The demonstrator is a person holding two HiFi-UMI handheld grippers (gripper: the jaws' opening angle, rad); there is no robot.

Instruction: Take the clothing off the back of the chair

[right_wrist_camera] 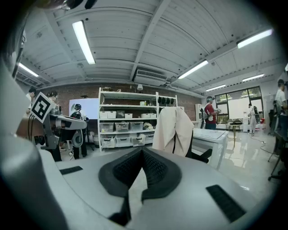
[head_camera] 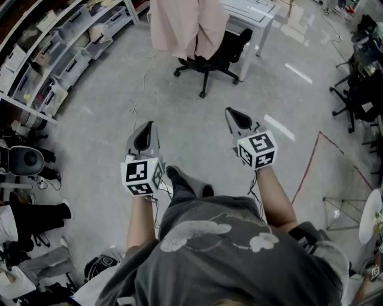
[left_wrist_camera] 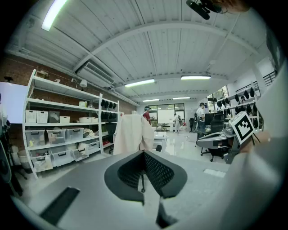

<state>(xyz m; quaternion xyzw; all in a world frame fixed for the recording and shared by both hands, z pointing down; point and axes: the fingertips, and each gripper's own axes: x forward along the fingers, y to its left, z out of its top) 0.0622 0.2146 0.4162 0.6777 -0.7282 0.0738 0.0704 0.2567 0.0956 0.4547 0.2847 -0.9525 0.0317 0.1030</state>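
Observation:
A pale pink garment point(head_camera: 187, 27) hangs over the back of a black office chair point(head_camera: 209, 63) at the top of the head view, some way ahead of me. It also shows as the garment point(left_wrist_camera: 132, 133) in the left gripper view and the garment point(right_wrist_camera: 173, 130) in the right gripper view. My left gripper point(head_camera: 144, 132) and right gripper point(head_camera: 234, 116) are held side by side over bare floor, both pointing toward the chair and well short of it. Each is shut with nothing between its jaws.
A white desk point(head_camera: 254, 18) stands just right of the chair. Shelving with storage bins point(head_camera: 66, 54) runs along the left. More black chairs point(head_camera: 359, 89) stand at the right edge. A white cable point(head_camera: 143, 83) trails on the floor. People stand far back in the room point(right_wrist_camera: 210, 114).

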